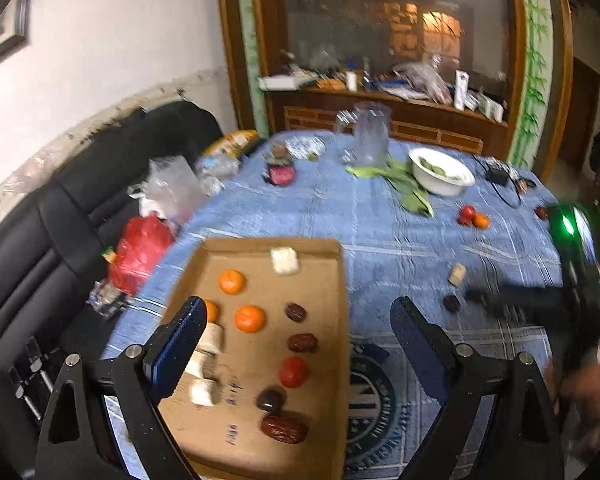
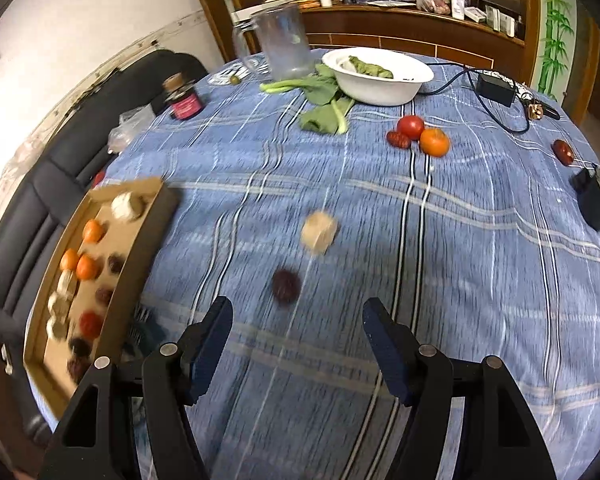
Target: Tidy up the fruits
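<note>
A cardboard tray (image 1: 324,280) (image 2: 156,216) lies on the blue cloth and holds oranges (image 1: 250,319), red dates (image 1: 284,429), a tomato (image 1: 293,372) and pale chunks (image 1: 285,261). My left gripper (image 1: 300,320) is open and empty above the tray. My right gripper (image 2: 298,322) is open and empty over the cloth, just short of a dark date (image 2: 286,286) and a pale chunk (image 2: 319,233). A tomato (image 2: 411,127), an orange (image 2: 435,142) and a date (image 2: 398,139) lie farther back. Another date (image 2: 563,151) lies at the right. The right gripper shows blurred in the left wrist view (image 1: 476,296).
A white bowl (image 2: 380,76) with greens, loose leaves (image 2: 324,112), a clear jug (image 2: 284,40) and a pink-lidded jar (image 2: 186,104) stand at the back. A black adapter with cable (image 2: 494,88) and a black box (image 2: 594,200) are at the right. A dark sofa (image 1: 60,220) with bags flanks the table's left.
</note>
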Tool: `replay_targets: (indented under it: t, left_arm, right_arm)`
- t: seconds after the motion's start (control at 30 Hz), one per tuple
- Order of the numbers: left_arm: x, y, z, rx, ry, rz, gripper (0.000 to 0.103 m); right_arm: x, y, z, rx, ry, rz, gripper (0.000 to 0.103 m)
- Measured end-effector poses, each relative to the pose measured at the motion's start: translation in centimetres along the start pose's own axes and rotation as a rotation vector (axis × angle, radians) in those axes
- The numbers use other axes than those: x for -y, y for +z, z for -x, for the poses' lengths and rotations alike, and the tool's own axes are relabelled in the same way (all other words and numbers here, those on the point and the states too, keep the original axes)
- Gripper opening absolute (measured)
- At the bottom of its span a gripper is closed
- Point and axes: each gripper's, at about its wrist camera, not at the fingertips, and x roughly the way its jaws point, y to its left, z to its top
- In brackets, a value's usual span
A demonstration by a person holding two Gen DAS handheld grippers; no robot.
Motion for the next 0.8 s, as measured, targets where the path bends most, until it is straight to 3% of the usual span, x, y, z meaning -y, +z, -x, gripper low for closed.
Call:
replay_targets:
  t: [0.23, 0.33, 0.43, 0.67, 0.8]
  left_arm:
    - [1.8, -2.1, -3.8, -0.138, -0.089, 0.000, 0.093]
    - [1.5, -2.5, -3.9, -0.136, -0.064, 0.016, 0.093]
    - [0.3, -2.1, -3.0, -0.095, 0.002, 0.054, 0.093]
    - [-4.5, 0.6, 2.4, 0.046, 0.303, 0.185, 0.093]
    - [-7.7, 1.4, 5.2, 0.081, 0.329, 0.303, 0.100]
  right_arm:
    - [0.7, 2.4, -3.1, -0.054, -0.015, -0.001, 0.071]
    - [0.3, 1.9, -2.3, -0.038, -0.022, -0.005, 0.071]
    - [-1.8, 1.0, -0.7, -0.013, 0.017, 0.051, 0.072]
    - [-7.3, -1.9, 2.3, 0.006, 0.122, 0.158, 0.072]
    - [-10.3, -3.0, 3.9, 0.027, 0.122, 0.238, 0.072]
